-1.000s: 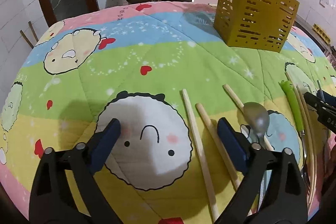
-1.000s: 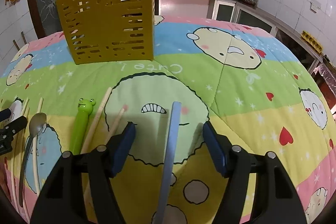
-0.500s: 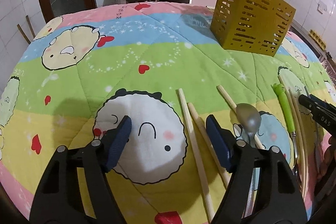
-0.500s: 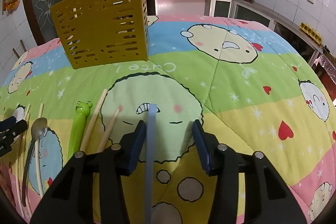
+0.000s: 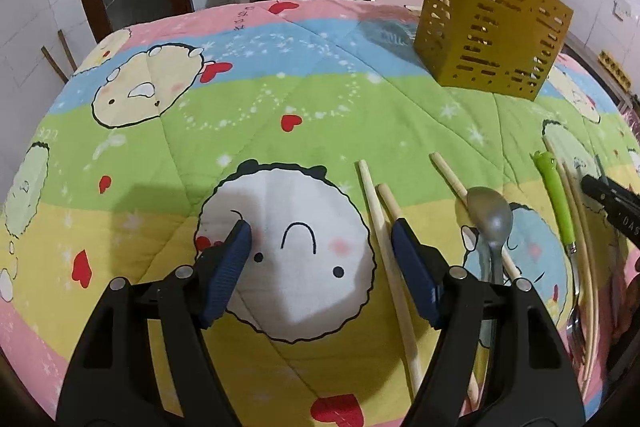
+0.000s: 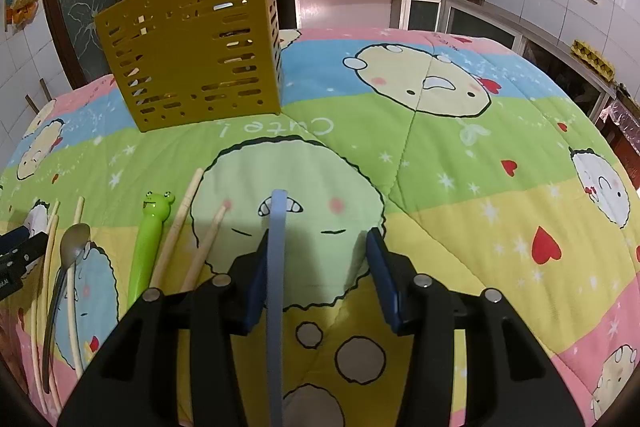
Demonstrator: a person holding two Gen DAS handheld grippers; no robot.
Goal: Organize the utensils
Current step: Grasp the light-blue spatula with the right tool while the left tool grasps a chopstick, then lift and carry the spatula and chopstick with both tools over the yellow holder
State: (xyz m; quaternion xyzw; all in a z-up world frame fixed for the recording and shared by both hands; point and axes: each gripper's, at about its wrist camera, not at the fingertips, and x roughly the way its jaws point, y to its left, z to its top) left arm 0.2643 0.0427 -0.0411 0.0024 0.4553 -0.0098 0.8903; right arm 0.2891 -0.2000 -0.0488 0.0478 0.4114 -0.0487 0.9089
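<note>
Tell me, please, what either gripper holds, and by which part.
Nothing is held yet. Both grippers' jaws have just been closing: the left gripper frames only quilt; the right gripper has the blue strip between them, unpinched.

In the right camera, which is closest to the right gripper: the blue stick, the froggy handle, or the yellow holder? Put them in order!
1. Blue stick: between the jaws of the right gripper, against the left one.
2. Froggy handle: left of the gripper, lying on the quilt.
3. Yellow holder: far back on the left, standing upright.

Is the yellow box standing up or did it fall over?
Standing up. The yellow box sits flat on the blanket, with chopsticks poking out its top.
</note>
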